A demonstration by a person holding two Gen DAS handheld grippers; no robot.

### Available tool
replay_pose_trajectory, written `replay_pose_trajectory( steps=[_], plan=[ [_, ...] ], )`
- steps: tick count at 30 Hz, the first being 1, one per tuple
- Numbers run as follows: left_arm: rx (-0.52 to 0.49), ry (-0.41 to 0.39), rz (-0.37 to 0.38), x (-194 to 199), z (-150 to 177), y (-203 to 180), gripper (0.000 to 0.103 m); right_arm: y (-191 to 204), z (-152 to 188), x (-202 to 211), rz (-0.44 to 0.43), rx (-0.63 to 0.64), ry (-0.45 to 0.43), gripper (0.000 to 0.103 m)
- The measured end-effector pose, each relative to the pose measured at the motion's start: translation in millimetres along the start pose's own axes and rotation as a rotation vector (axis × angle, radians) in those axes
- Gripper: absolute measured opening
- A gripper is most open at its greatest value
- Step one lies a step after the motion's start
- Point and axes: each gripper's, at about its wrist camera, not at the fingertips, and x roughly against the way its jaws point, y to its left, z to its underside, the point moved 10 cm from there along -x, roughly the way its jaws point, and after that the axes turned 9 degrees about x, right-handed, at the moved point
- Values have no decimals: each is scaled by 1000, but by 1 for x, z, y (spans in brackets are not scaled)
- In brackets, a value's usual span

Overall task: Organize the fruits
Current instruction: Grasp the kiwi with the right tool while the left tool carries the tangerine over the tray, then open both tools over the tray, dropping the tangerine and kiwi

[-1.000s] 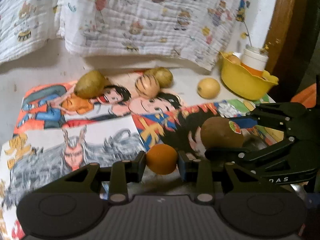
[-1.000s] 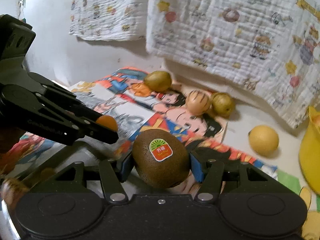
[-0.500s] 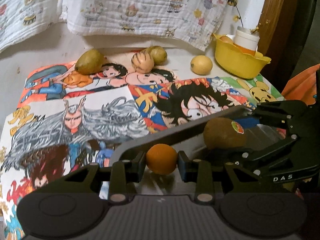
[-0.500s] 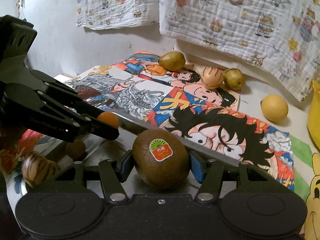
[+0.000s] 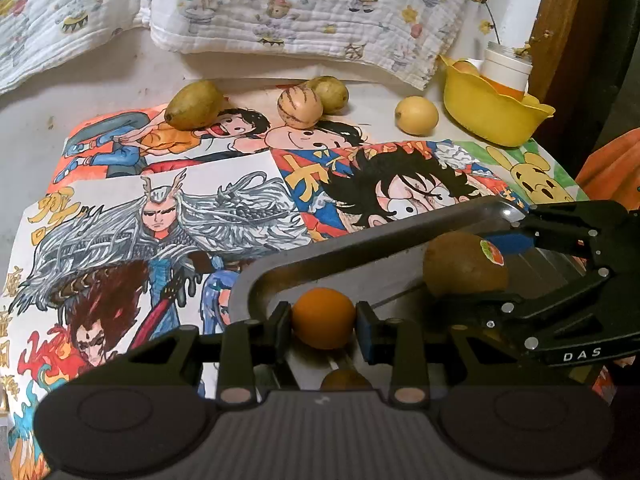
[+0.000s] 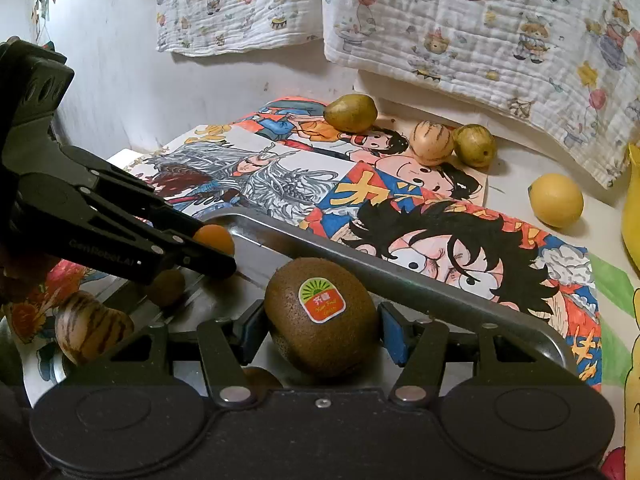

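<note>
Hovering over the metal tray [image 6: 440, 292] at the near edge of the bench, both grippers are loaded. The left gripper [image 5: 323, 318] is closed on a small orange [image 5: 323, 317], its fingers [image 5: 280, 316] pressed to the fruit's sides; the right gripper [image 6: 322, 322] is closed on a kiwi [image 6: 322, 322], held across its middle with the sticker facing up. Neither fruit can be seen to touch the tray floor. A striped fruit [image 6: 90, 330] and two small brown ones [image 6: 166, 286] are already lying in the tray.

The kiwi is judged light but soft and easily bruised, with a fuzzy skin that gives grip; a hold across the broad middle with mild pressure is suited. The orange is judged firmer, smooth and round, so it is likely to roll once released and is best set down low.

Beyond the tray, on the drawings near the far edge, a pear [image 5: 194, 105], a second striped fruit [image 5: 300, 107] touching another pear [image 5: 330, 93], and a lemon [image 5: 416, 115] are left. A yellow bowl [image 5: 492, 120] sits at the far right corner.
</note>
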Motion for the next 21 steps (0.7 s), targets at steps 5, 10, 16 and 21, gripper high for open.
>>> replay_pose_trajectory(
  steps=[5, 10, 16, 21],
  plan=[
    [17, 9, -5, 0, 1, 1, 38, 0, 1, 1, 0, -11, -8, 62],
    [38, 8, -4, 3, 3, 2, 42, 1, 2, 5, -8, -35, -26, 64],
    [51, -28, -9, 19, 3, 0, 57, 4, 4, 16, -10, -48, -48, 70],
    [61, -85, -21, 44, 6, -1, 76, 10, 5, 37, -9, -57, -90, 82]
  ],
)
